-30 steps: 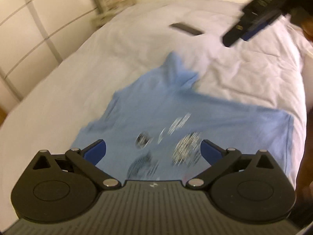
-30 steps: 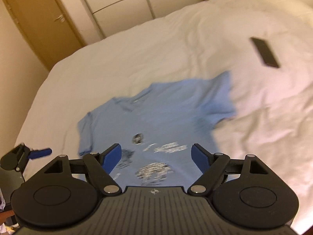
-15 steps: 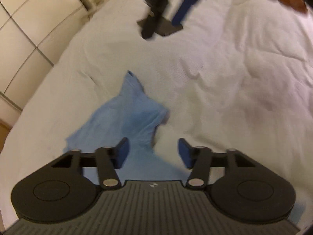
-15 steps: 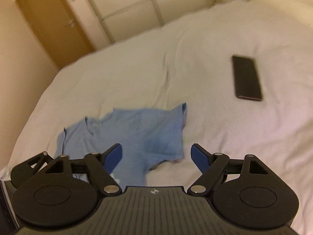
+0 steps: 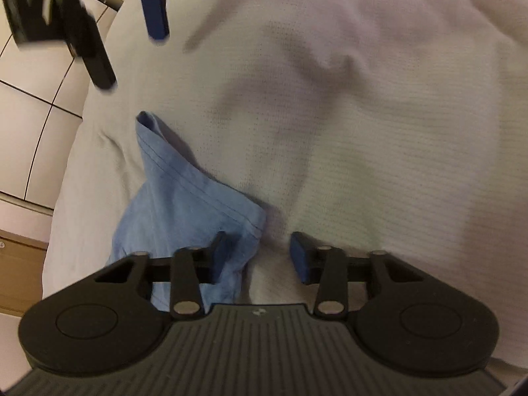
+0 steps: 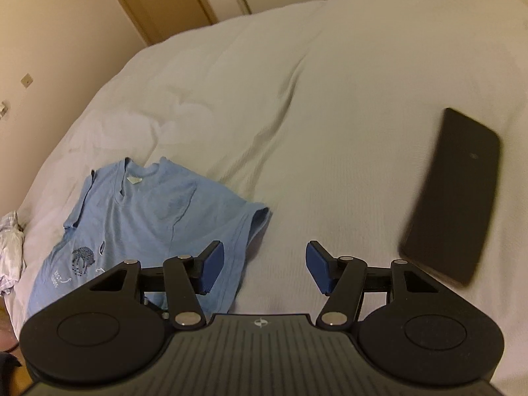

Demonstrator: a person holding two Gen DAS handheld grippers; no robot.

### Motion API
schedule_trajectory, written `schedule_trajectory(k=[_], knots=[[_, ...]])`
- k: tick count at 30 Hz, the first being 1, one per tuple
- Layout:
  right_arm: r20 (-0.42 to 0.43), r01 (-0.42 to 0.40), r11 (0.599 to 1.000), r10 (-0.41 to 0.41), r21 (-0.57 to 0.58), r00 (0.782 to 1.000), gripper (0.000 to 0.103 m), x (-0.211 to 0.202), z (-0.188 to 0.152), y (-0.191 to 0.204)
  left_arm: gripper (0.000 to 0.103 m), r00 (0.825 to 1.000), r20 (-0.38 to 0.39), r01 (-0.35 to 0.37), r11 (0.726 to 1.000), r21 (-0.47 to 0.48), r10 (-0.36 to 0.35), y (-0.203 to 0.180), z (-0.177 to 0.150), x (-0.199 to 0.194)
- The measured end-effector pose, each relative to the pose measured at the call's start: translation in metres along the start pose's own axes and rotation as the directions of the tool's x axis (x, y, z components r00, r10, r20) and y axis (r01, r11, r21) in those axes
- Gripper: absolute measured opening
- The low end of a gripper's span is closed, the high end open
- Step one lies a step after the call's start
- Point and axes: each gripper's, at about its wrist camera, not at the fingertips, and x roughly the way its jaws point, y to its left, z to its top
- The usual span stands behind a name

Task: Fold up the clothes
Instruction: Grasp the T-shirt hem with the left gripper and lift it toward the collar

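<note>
A light blue T-shirt (image 6: 148, 224) with a dark print lies on the white bed (image 6: 297, 82), collar away from me. In the left wrist view one short sleeve (image 5: 184, 204) lies in a crumpled point. My left gripper (image 5: 259, 257) hangs low over the sleeve's hem corner, its jaws closing. The left pad is over the cloth, the right pad over bare sheet, and neither pad presses the cloth. My right gripper (image 6: 264, 269) is beside the sleeve opening (image 6: 260, 217), jaws closing with mostly bare sheet between them. The right gripper (image 5: 132, 56) also shows blurred at upper left in the left wrist view.
A black phone (image 6: 452, 194) lies on the bed to the right of my right gripper. A crumpled pale cloth (image 6: 10, 241) sits at the bed's left edge. Cream wardrobe doors (image 5: 29, 105) and a wooden door (image 6: 158, 3) stand beyond the bed.
Both grippers have dropped and swung from over the shirt's printed front to its sleeve. The left jaws have narrowed a lot, the right ones a little. The phone looms nearer.
</note>
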Motion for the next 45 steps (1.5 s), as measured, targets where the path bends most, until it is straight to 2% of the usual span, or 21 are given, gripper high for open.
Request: schedule_trajectory(k=[1, 2, 6, 10, 13, 14, 16, 17, 19, 21, 23, 26, 28, 30, 32, 36, 39, 42, 43, 44, 45], knots=[[-0.008, -0.008, 1.000, 0.008, -0.014, 1.000, 0.059, 0.009, 0.004, -0.001, 0.006, 1.000, 0.011, 0.003, 1.000, -0.011, -0.003, 0.002, -0.002, 0.001], [-0.017, -0.014, 0.999, 0.014, -0.032, 1.000, 0.059, 0.018, 0.007, -0.001, 0.003, 1.000, 0.023, 0.006, 1.000, -0.024, -0.005, 0.003, -0.003, 0.001], [-0.051, -0.054, 0.994, 0.049, -0.099, 0.997, 0.059, 0.055, 0.025, 0.000, 0.001, 0.998, 0.070, 0.017, 0.993, -0.119, -0.009, 0.015, -0.013, -0.003], [-0.125, -0.097, 0.995, 0.093, -0.029, 0.988, 0.058, 0.090, 0.039, -0.007, 0.001, 0.994, 0.106, 0.038, 0.983, -0.182, -0.018, 0.022, -0.021, -0.005], [-0.167, -0.132, 0.988, 0.143, 0.076, 0.976, 0.025, 0.100, 0.044, -0.015, 0.001, 0.990, 0.137, 0.057, 0.970, -0.237, -0.024, 0.027, -0.026, -0.007], [-0.177, -0.124, 0.987, 0.141, 0.104, 0.974, 0.007, 0.100, 0.044, -0.017, 0.001, 0.988, 0.150, 0.065, 0.963, -0.260, -0.026, 0.030, -0.028, -0.008], [-0.169, -0.113, 0.984, 0.136, 0.135, 0.976, 0.005, 0.093, 0.048, -0.014, 0.001, 0.975, 0.219, 0.128, 0.889, -0.439, -0.033, 0.053, -0.041, -0.019], [-0.163, -0.109, 0.983, 0.133, 0.148, 0.978, 0.005, 0.089, 0.050, -0.012, 0.001, 0.967, 0.252, 0.162, 0.837, -0.522, -0.030, 0.064, -0.048, -0.025], [-0.151, -0.116, 0.984, 0.136, 0.135, 0.979, 0.005, 0.080, 0.061, 0.004, 0.001, 0.961, 0.277, 0.212, 0.674, -0.708, -0.012, 0.091, -0.069, -0.033], [-0.141, -0.127, 0.986, 0.142, 0.108, 0.980, 0.005, 0.074, 0.073, 0.024, 0.001, 0.962, 0.272, 0.256, 0.398, -0.881, -0.016, 0.113, -0.105, -0.032], [-0.143, -0.154, 0.985, 0.163, 0.074, 0.976, 0.005, 0.080, 0.087, 0.050, 0.001, 0.964, 0.265, 0.267, 0.084, -0.960, -0.033, 0.130, -0.144, -0.028], [-0.143, -0.232, 0.973, 0.230, 0.005, 0.963, 0.022, 0.108, 0.107, 0.092, 0.004, 0.965, 0.257, 0.235, -0.265, -0.935, -0.051, 0.137, -0.200, -0.014], [-0.115, -0.253, 0.967, 0.246, -0.045, 0.962, 0.026, 0.118, 0.115, 0.110, 0.004, 0.969, 0.243, 0.211, -0.348, -0.914, -0.051, 0.139, -0.223, -0.011], [-0.087, -0.250, 0.966, 0.245, -0.060, 0.966, 0.026, 0.123, 0.118, 0.120, 0.005, 0.967, 0.247, 0.210, -0.358, -0.910, -0.061, 0.140, -0.235, -0.010], [-0.077, -0.229, 0.971, 0.224, -0.067, 0.972, 0.029, 0.122, 0.113, 0.120, 0.015, 0.965, 0.252, 0.213, -0.355, -0.910, -0.067, 0.141, -0.246, -0.011], [-0.147, -0.149, 0.985, 0.136, -0.085, 0.980, 0.036, 0.131, 0.089, 0.105, 0.045, 0.949, 0.295, 0.241, -0.351, -0.905, -0.107, 0.141, -0.237, 0.000], [-0.212, -0.106, 0.991, 0.087, -0.083, 0.973, 0.037, 0.143, 0.067, 0.092, 0.050, 0.935, 0.314, 0.247, -0.332, -0.910, -0.164, 0.140, -0.228, 0.009], [-0.249, -0.096, 0.993, 0.075, -0.074, 0.966, 0.037, 0.151, 0.050, 0.087, 0.048, 0.920, 0.330, 0.250, -0.331, -0.910, -0.213, 0.139, -0.224, 0.026], [-0.254, -0.095, 0.993, 0.074, -0.070, 0.964, 0.037, 0.154, 0.046, 0.086, 0.040, 0.915, 0.339, 0.257, -0.331, -0.908, -0.219, 0.139, -0.223, 0.029], [-0.255, -0.094, 0.993, 0.074, -0.066, 0.964, 0.036, 0.154, 0.043, 0.084, 0.022, 0.909, 0.352, 0.268, -0.335, -0.903, -0.223, 0.139, -0.222, 0.031], [-0.255, -0.093, 0.994, 0.074, -0.061, 0.964, 0.036, 0.153, 0.040, 0.081, 0.014, 0.901, 0.373, 0.287, -0.344, -0.894, -0.219, 0.141, -0.223, 0.033]])
